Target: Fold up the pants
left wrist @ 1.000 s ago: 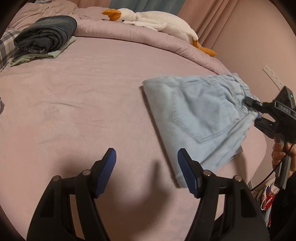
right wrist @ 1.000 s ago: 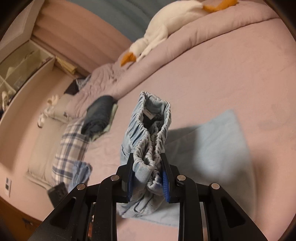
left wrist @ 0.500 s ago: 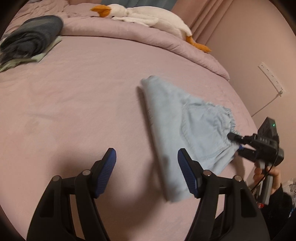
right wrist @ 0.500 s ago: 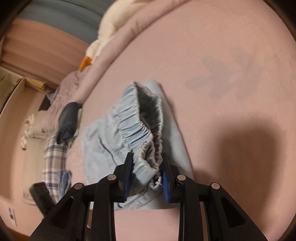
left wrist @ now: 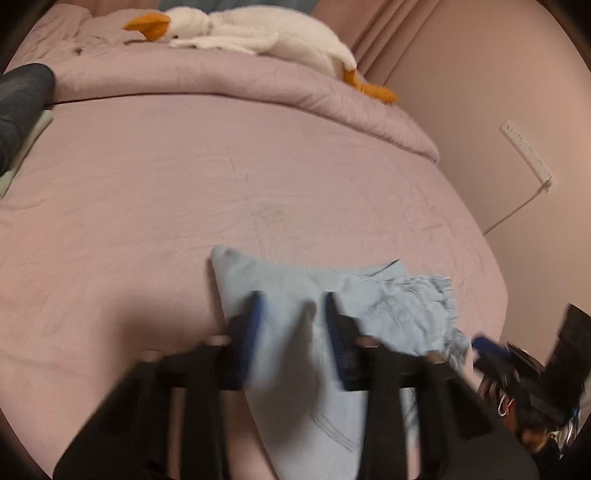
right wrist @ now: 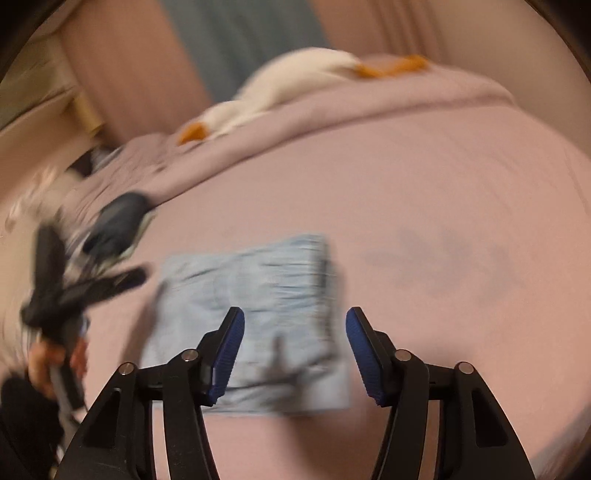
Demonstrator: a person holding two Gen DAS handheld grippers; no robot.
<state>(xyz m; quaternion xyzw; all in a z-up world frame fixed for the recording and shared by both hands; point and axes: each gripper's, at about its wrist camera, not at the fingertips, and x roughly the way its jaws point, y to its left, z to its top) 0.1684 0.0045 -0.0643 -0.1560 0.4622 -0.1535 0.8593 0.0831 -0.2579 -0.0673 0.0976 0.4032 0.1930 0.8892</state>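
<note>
Pants (right wrist: 258,317) — soft pale denim, elastic-gathered waistband — between closing left jaws, released by opening right jaws.

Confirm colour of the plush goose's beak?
Orange. The plush goose's beak shows best in the left wrist view, sharp there and blurred in the right wrist view.

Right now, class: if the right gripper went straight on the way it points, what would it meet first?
Probably the folded light-blue pants on the pink bedsheet: they lie just beyond the right gripper, whose jaws are opening with nothing clamped. Blur leaves depth uncertain.
</note>
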